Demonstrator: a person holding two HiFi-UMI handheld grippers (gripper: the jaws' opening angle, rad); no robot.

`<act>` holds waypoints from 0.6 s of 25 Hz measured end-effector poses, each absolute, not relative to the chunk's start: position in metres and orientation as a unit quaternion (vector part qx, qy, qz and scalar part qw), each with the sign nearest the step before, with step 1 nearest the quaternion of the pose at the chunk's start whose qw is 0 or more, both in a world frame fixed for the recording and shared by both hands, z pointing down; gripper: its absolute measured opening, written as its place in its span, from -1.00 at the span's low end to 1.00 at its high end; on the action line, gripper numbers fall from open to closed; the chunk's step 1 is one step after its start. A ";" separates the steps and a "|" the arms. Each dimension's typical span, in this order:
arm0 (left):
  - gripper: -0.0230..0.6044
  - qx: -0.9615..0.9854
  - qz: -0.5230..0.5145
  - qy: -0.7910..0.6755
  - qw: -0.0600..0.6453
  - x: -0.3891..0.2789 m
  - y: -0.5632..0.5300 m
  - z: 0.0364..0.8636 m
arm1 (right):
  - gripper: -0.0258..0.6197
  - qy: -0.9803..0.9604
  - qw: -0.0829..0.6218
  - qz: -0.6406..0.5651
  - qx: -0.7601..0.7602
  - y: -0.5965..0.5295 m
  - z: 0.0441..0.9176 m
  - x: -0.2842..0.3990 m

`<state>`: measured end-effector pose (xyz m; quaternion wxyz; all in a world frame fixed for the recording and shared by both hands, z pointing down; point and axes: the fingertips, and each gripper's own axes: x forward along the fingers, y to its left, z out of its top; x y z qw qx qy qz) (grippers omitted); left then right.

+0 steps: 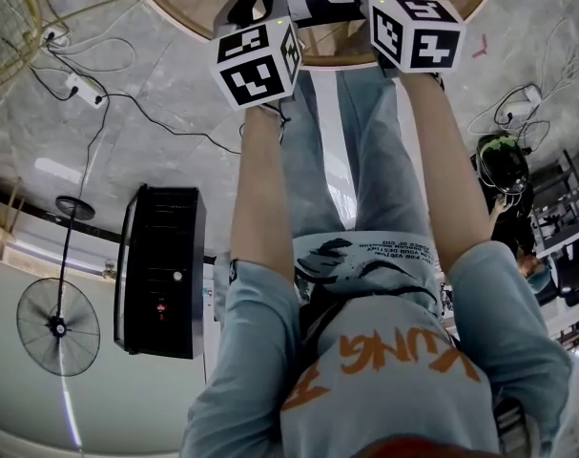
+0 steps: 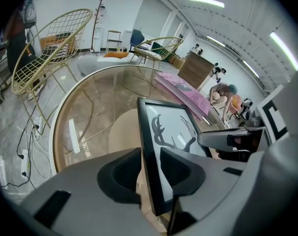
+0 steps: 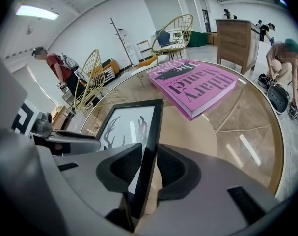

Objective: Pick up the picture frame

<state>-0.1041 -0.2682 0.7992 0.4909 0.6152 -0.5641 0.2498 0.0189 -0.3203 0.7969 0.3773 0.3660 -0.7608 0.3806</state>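
Frame (image 2: 171,132), one only, is being held on edge over the near edge of the round glass table (image 2: 90,107), with its antler print turned toward the person. One side of it is being pinched between the pads of the left gripper (image 2: 149,173) and the other side between the pads of the right gripper (image 3: 149,168). Both pairs of jaws are being pressed closed on the black moulding. Whether its lower edge is being carried by the glass cannot be told.

One pink book (image 3: 193,85) is being shown lying flat toward the far edge of the table, beyond the frame and apart from it. Two gold wire chairs (image 2: 45,48) are being shown on the floor past that edge. One coat stand (image 2: 98,14) and one wooden cabinet (image 3: 232,36) are being seen farther off. One person (image 3: 53,65) is being seen standing by the chairs, and another (image 3: 281,58) crouching beyond the cabinet.

On the floor beside the person's legs, one fan (image 1: 58,327) and one black computer case (image 1: 160,270) are being shown, well apart from the table, with cables lying around them.
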 end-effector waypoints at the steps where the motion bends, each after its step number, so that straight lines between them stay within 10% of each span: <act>1: -0.51 0.615 0.249 -0.563 0.492 -0.103 -0.268 0.799 | -0.63 -0.760 0.376 0.382 0.367 -0.321 0.796 0.019; 15: -0.64 0.604 0.281 -0.557 0.495 -0.104 -0.266 0.798 | -0.71 -0.732 0.353 0.404 0.419 -0.323 0.794 0.024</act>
